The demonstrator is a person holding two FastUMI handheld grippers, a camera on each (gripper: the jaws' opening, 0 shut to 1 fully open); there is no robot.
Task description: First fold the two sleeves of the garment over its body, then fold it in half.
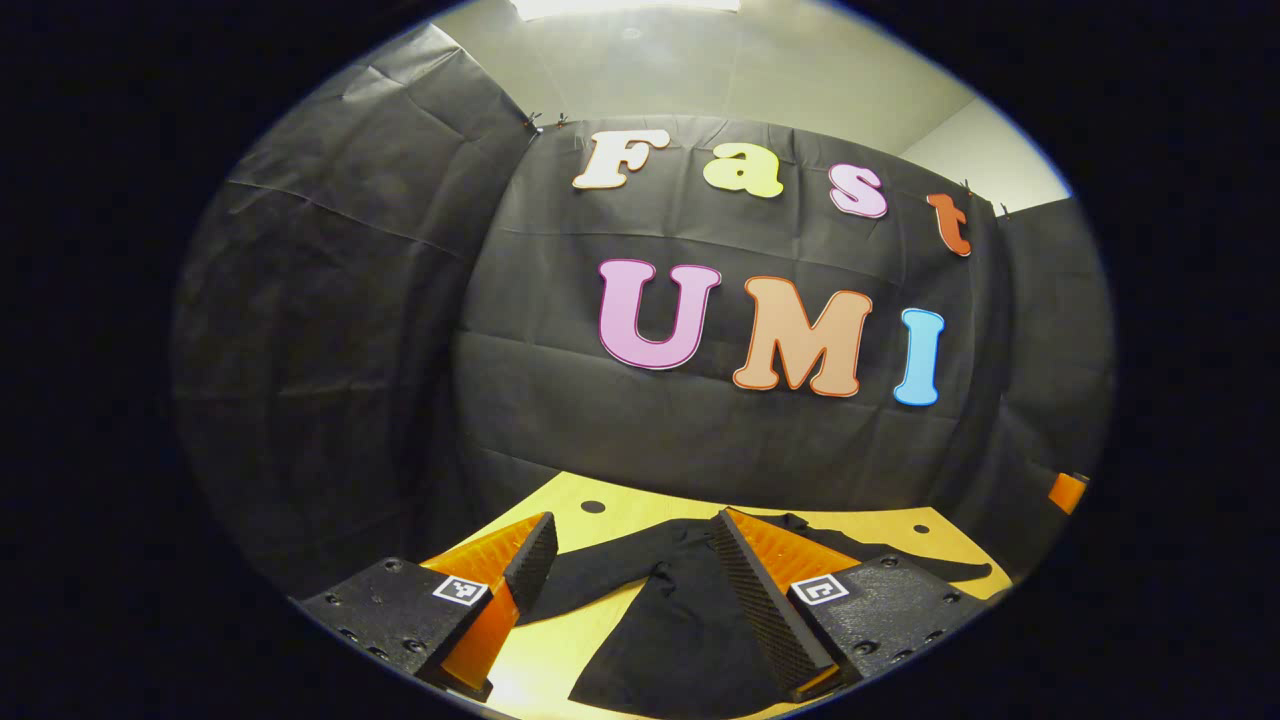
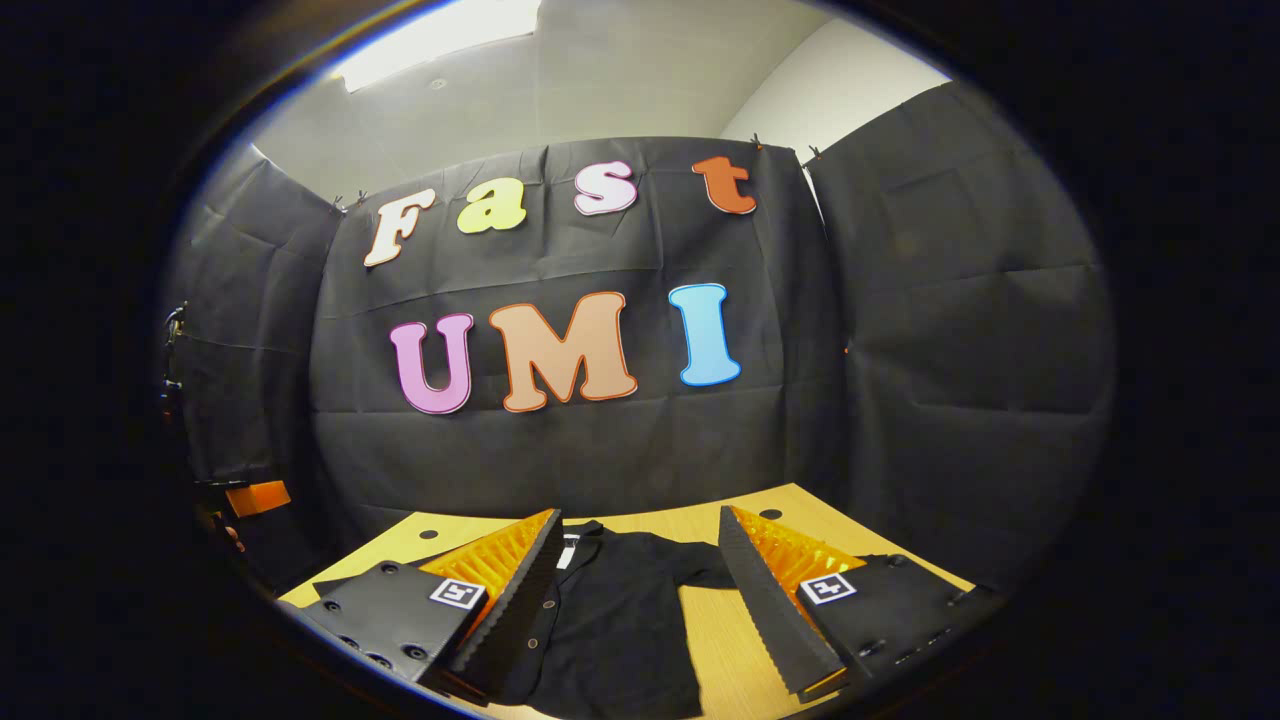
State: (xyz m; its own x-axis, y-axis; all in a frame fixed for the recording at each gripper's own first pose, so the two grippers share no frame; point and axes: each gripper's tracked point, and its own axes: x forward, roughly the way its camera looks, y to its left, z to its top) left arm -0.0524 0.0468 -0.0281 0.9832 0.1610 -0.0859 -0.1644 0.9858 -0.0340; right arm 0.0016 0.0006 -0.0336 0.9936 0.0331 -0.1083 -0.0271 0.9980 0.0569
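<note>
A dark garment [image 1: 690,610] is seen spread flat on the wooden table [image 1: 600,500], sleeves out. The left gripper [image 1: 640,610] is held wide apart above it, nothing gripped; the right gripper [image 2: 645,610] likewise. The cloth is judged soft and limp, best pinched at a sleeve cuff.

No words, brands or numbers can be read on the things here; the only signs are small square black-and-white coded markers, one on the block behind each finger of the left tool [image 1: 630,585] and one behind each finger of the right tool [image 2: 635,590], and they carry a pattern, not letters; just ahead of the right tool, a small white tag sits at the collar of the dark garment [image 2: 620,610], too small to make out.
</note>
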